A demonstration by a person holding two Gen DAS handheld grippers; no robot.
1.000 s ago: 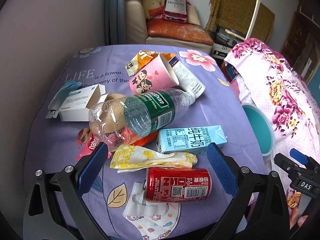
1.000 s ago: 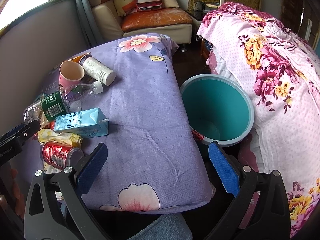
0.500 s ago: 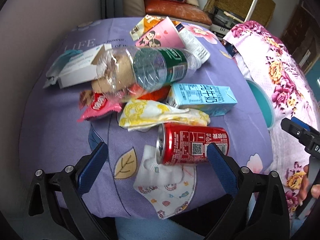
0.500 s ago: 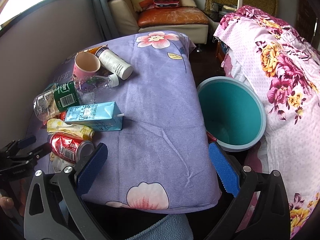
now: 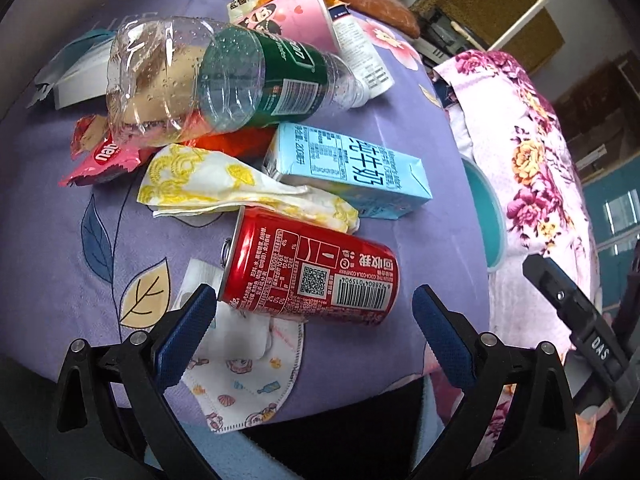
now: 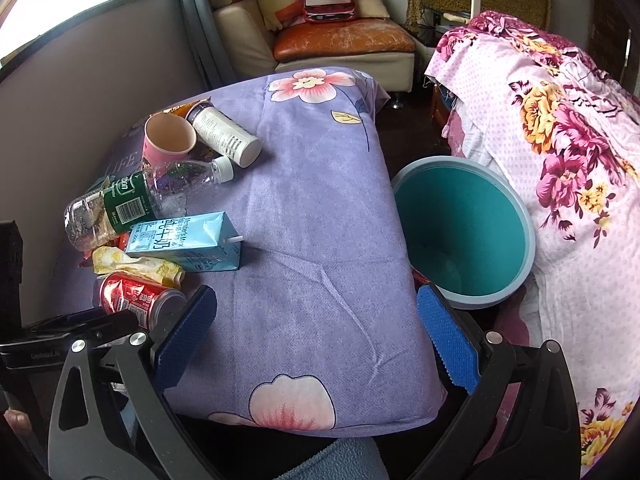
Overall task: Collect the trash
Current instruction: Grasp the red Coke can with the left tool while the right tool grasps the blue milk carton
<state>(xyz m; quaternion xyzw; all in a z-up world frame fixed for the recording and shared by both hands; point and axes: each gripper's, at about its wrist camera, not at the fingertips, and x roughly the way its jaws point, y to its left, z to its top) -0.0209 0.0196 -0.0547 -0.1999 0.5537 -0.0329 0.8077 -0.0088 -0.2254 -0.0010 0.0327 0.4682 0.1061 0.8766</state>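
A red cola can (image 5: pixel 310 270) lies on its side on the purple cloth, partly on a white face mask (image 5: pixel 240 384). My left gripper (image 5: pixel 312 336) is open, its blue pads just short of either end of the can. Behind the can lie a yellow napkin (image 5: pixel 224 184), a blue milk carton (image 5: pixel 352 168), a clear bottle with a green label (image 5: pixel 224 76), a pink paper cup (image 5: pixel 296 16) and a red wrapper (image 5: pixel 104 158). My right gripper (image 6: pixel 316 332) is open and empty above the table's near edge. The teal bin (image 6: pixel 464 236) stands to the table's right.
A white pill bottle (image 6: pixel 224 134) lies by the pink cup (image 6: pixel 168 140). A white box (image 5: pixel 76 80) sits at the far left. A bed with a pink floral cover (image 6: pixel 560 152) is right of the bin. A sofa (image 6: pixel 344 44) stands behind the table.
My left gripper has dropped and moved in toward the cola can, which now sits between the pads. My right gripper has shifted slightly; the left gripper now shows at its left edge.
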